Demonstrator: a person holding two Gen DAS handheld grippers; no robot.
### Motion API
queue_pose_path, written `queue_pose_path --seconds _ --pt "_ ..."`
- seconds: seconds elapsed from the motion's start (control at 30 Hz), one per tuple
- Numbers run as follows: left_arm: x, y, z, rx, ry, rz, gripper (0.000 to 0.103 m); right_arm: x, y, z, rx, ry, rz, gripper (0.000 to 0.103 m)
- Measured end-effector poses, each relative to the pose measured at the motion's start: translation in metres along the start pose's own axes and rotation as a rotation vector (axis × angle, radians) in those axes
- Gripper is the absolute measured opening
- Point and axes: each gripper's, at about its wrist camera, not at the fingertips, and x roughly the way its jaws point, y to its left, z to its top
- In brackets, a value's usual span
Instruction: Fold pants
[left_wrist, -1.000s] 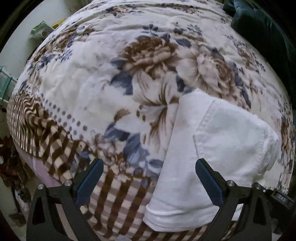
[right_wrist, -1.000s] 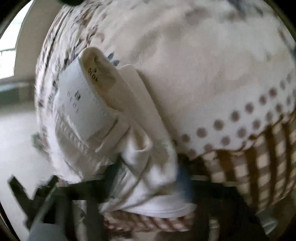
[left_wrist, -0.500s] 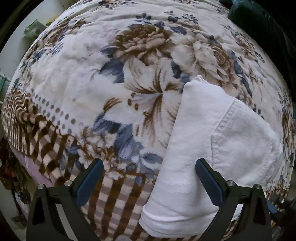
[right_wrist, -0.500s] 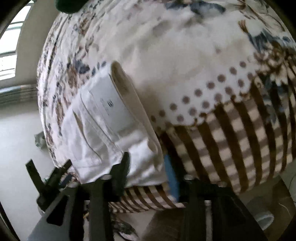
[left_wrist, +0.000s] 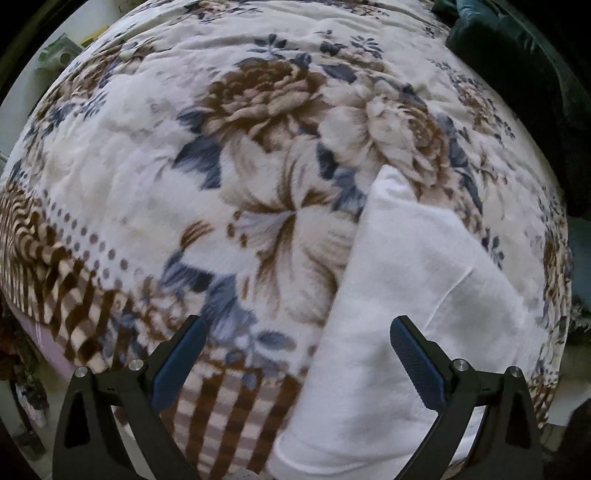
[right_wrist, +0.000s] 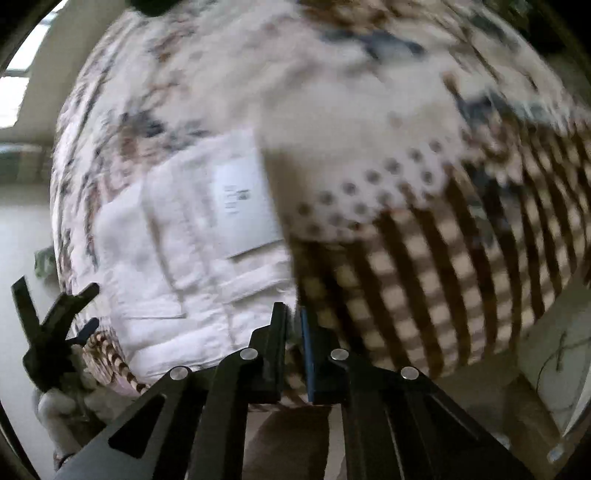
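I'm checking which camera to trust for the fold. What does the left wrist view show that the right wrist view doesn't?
Only the left wrist view shows the left claw head on, open above the blanket, and a dark green cushion at the bed's far corner.

Only the right wrist view shows the right claw, which has just closed and holds nothing, plus the white label on the pants.

Both show the folded white pants lying on the flowered blanket with its brown checked border.
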Motion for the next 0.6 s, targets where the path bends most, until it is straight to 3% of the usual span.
queue_pose_path --seconds 0.07,0.13,0.17,0.2,0.27,0.3,0.4,0.43,0.47,0.5,0.57,0.6 --pt "0.004 -0.007 0.007 0.008 0.002 -0.019 0.102 0.016 -0.013 0.005 0.037 0.1 0.027 0.012" --pt "0.007 -0.013 0.015 0.027 -0.002 -0.025 0.102 0.011 -0.018 0.014 0.1 0.079 0.114 0.016" --pt "0.007 -0.014 0.017 0.035 -0.007 -0.026 0.102 0.009 -0.013 0.022 0.086 0.046 0.147 0.023" --pt "0.006 -0.017 0.02 0.047 -0.016 -0.026 0.102 0.003 -0.009 0.027 0.065 0.02 0.153 0.032" --pt "0.006 -0.019 0.025 0.062 -0.028 -0.025 0.102 -0.002 0.007 0.042 0.019 -0.033 0.185 0.083" --pt "0.007 -0.02 0.027 0.062 -0.027 -0.025 0.102 0.003 0.013 0.049 0.005 -0.039 0.215 0.086" --pt "0.009 -0.017 0.03 0.049 -0.024 -0.026 0.102 0.036 0.022 0.069 -0.013 0.046 0.226 0.086" --pt "0.009 -0.016 0.031 0.045 -0.024 -0.027 0.102 0.055 0.023 0.074 -0.008 0.1 0.197 0.079" --pt "0.009 -0.014 0.031 0.04 -0.023 -0.027 0.102 0.066 0.028 0.079 -0.004 0.114 0.206 0.041" --pt "0.009 -0.012 0.033 0.034 -0.022 -0.028 0.102 0.072 0.032 0.08 -0.005 0.112 0.227 0.026" --pt "0.009 -0.009 0.035 0.028 -0.02 -0.034 0.102 0.066 0.048 0.073 -0.091 0.076 0.144 0.014" --pt "0.009 -0.008 0.036 0.027 -0.017 -0.043 0.102 0.053 0.06 0.068 -0.155 0.038 0.094 0.014"
